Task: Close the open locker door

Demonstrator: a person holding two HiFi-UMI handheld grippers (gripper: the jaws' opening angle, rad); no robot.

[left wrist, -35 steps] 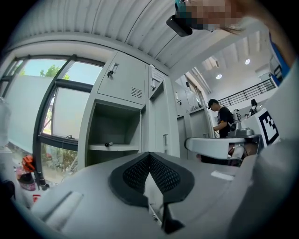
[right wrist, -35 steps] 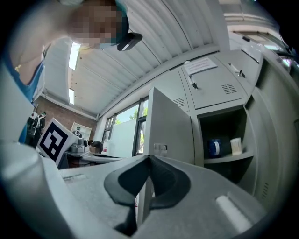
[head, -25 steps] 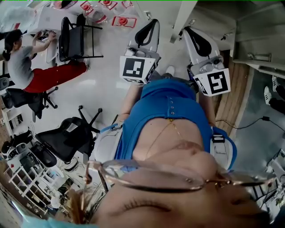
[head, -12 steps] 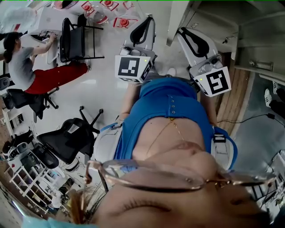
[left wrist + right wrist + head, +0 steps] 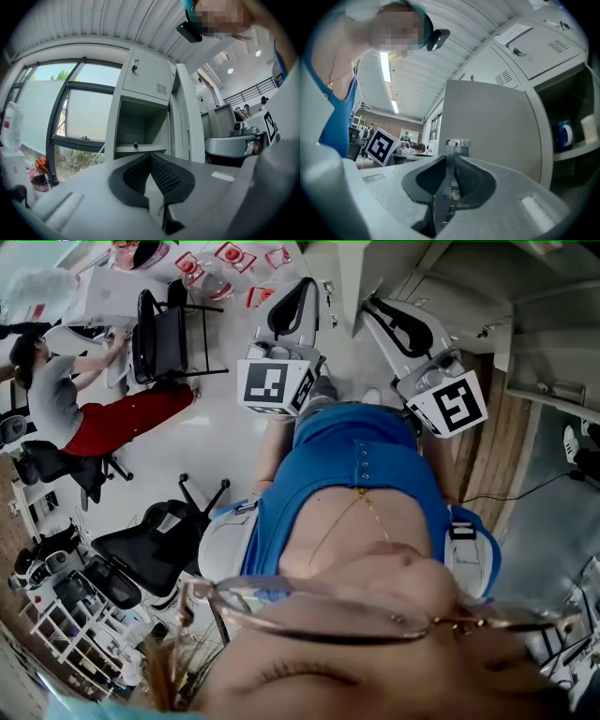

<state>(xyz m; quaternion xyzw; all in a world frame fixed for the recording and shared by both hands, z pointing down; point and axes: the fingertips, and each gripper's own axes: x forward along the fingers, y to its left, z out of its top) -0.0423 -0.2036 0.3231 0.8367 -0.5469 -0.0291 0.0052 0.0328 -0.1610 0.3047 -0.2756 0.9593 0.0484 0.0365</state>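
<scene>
- Two hand-held grippers are pointing away from the wearer, whose blue top (image 5: 366,474) is filling the middle of the head view.
- Far to the left, a seated person in red trousers (image 5: 112,409) is leaning over a white desk, with a black office chair (image 5: 150,549) standing nearer on the pale floor.
- Left of centre, the left gripper (image 5: 302,301) (image 5: 151,161) is keeping its two dark ribbed pads pressed together, gripping nothing.
- Ahead of it a grey locker (image 5: 140,117) is standing beside a large window (image 5: 79,112); its middle compartment (image 5: 140,126) is lying open, and the locker door (image 5: 187,117) is swinging out edge-on at the right side of that opening.
- Right of centre, the right gripper (image 5: 380,310) (image 5: 451,161) is sitting at the free edge of the locker door (image 5: 487,126), its jaws drawn almost together and pinching a thin metal latch tab (image 5: 457,142) on that edge.
- Further right, behind the open door, a blue object (image 5: 563,133) and a pale container (image 5: 588,126) are resting on the compartment shelf.
</scene>
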